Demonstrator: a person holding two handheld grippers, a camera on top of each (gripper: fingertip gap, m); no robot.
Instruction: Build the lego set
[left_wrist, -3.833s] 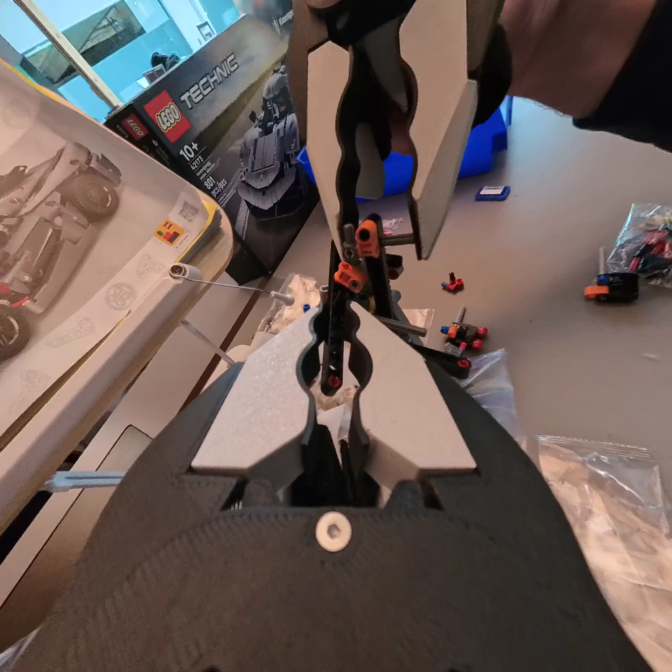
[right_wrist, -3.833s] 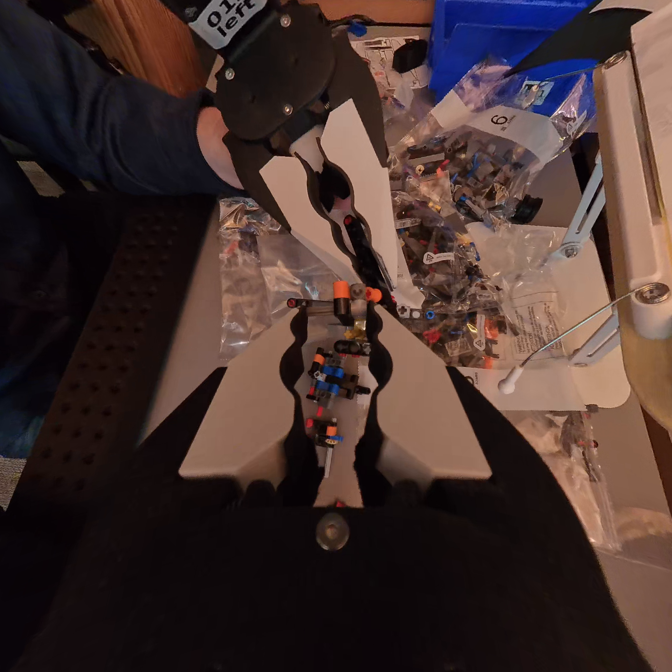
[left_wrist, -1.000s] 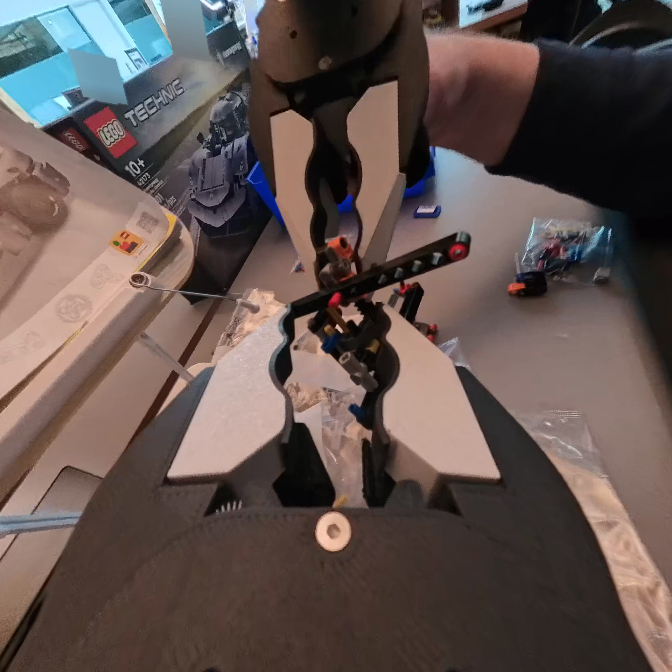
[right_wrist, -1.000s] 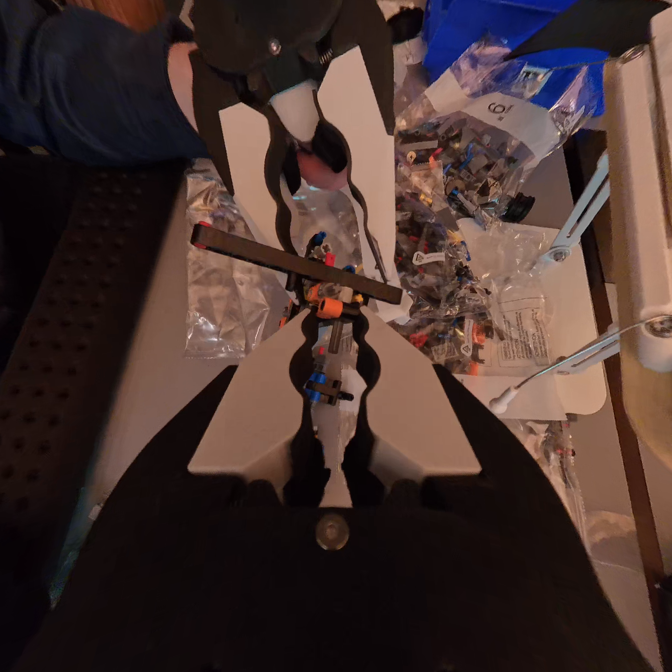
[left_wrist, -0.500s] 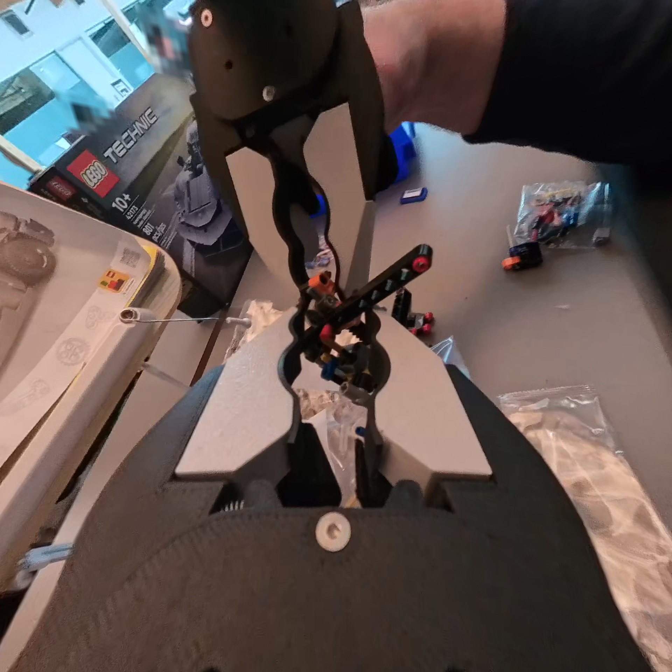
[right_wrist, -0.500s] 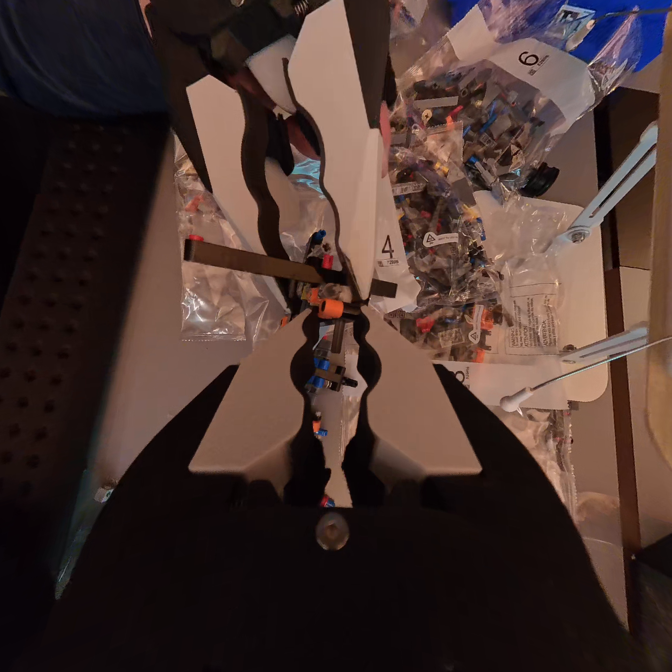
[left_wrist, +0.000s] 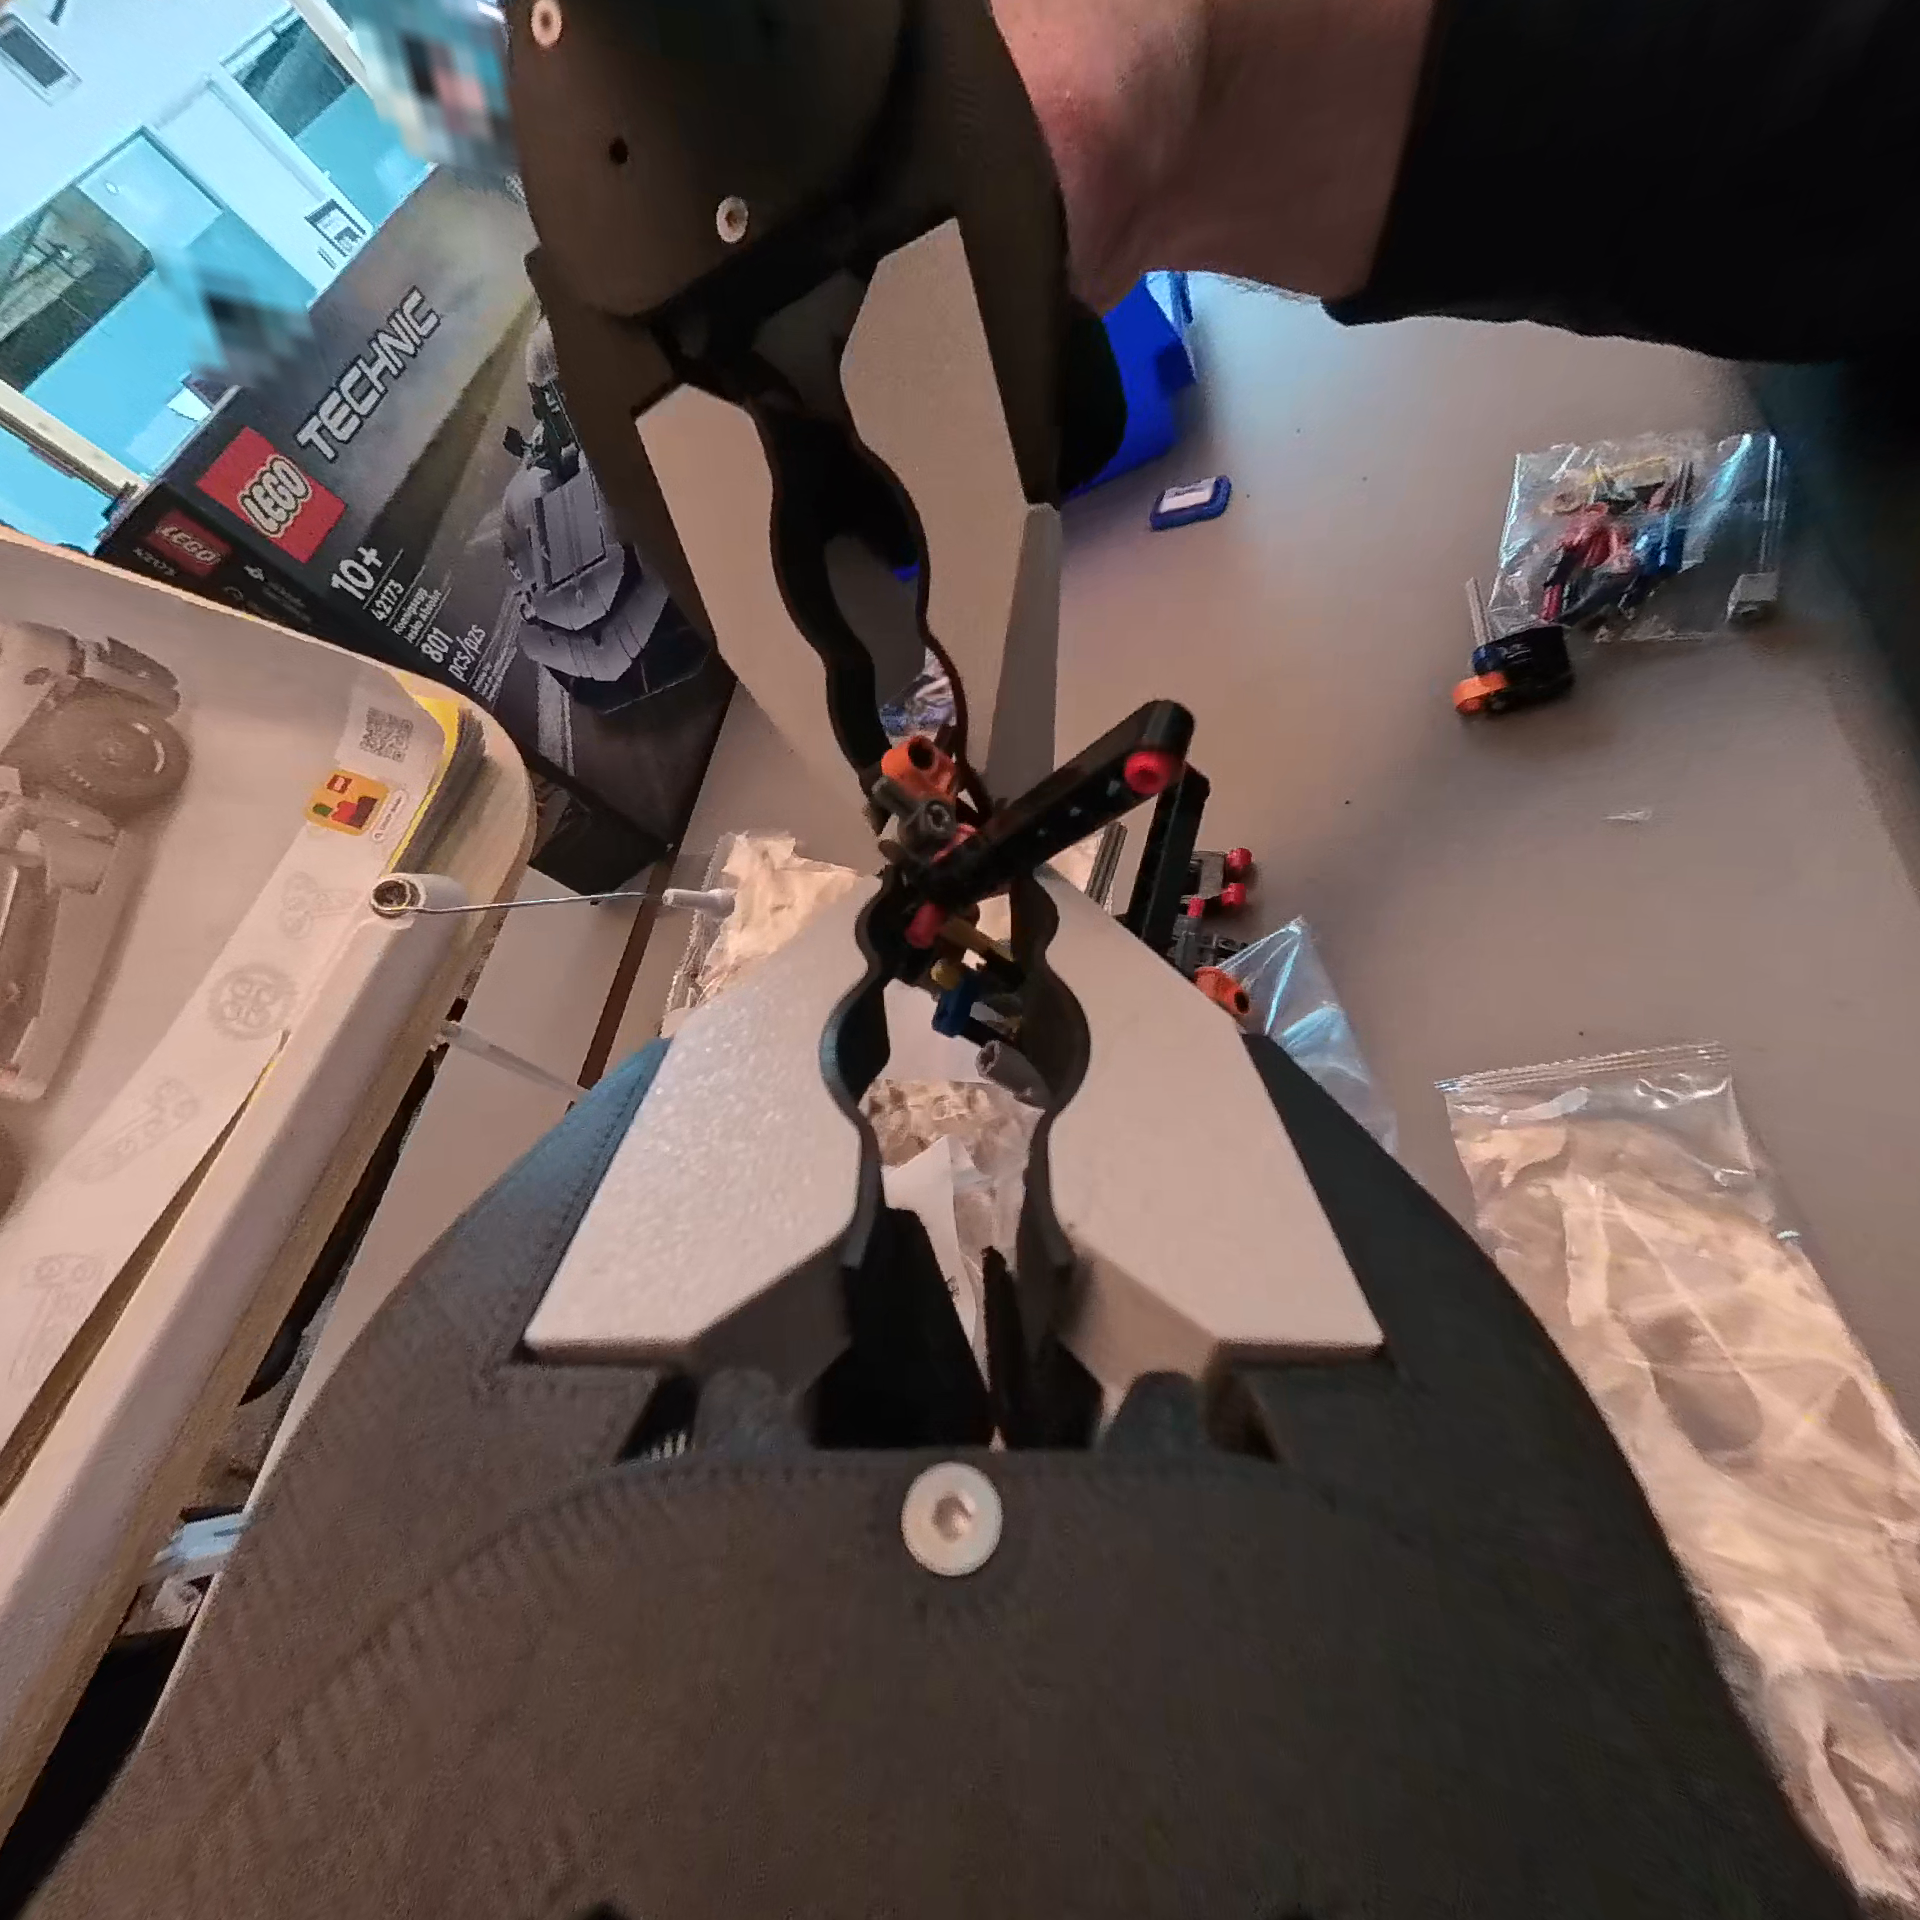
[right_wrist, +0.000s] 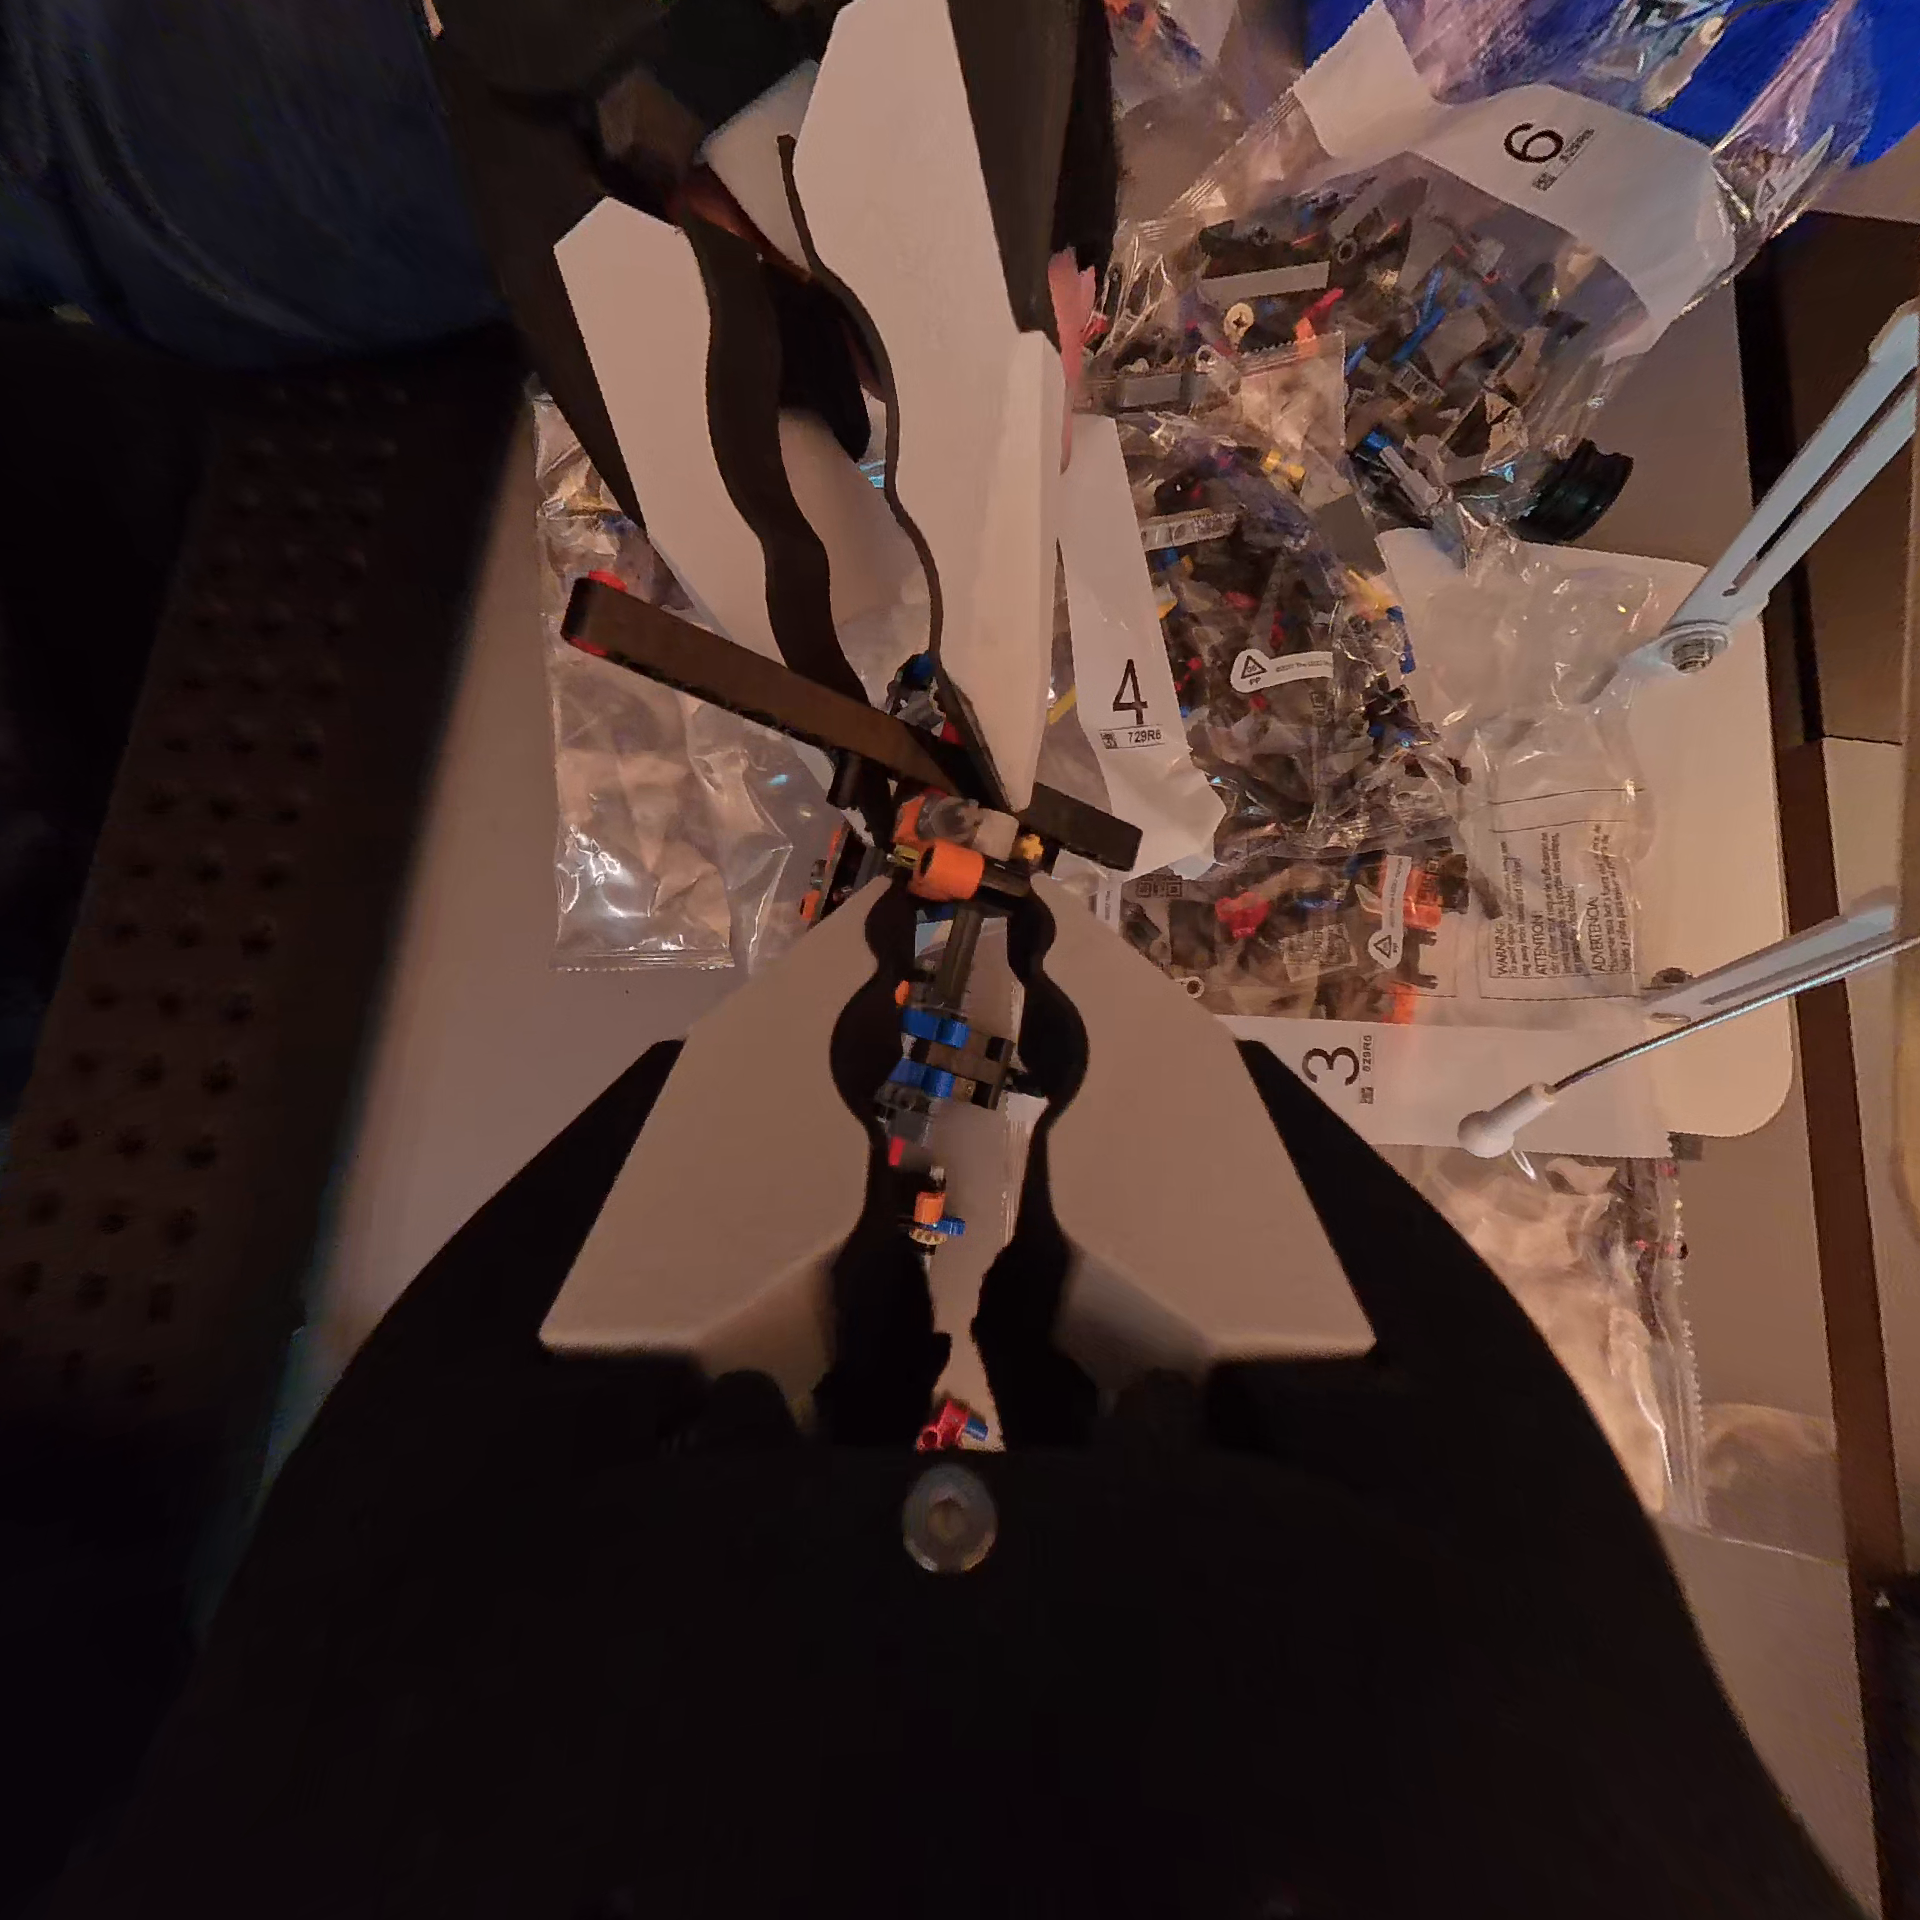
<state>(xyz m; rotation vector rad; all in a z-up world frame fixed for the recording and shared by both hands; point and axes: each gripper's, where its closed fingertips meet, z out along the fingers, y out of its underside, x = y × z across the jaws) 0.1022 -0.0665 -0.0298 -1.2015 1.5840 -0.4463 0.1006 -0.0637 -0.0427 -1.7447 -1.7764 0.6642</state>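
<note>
Left wrist view: left tool (left_wrist: 951, 904) and right tool (left_wrist: 961, 764) both clenched on small subassembly (left_wrist: 977, 862), frame centre, above bench (left_wrist: 1455, 935). Build looks early; parts bags (right_wrist: 1299, 644) mostly unopened, upper right.

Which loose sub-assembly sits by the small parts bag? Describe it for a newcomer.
In the left wrist view, find the grey table and the small clear parts bag at its far right. Beside its near-left corner lies a small black block, alone in having an orange piece on its end.
</note>
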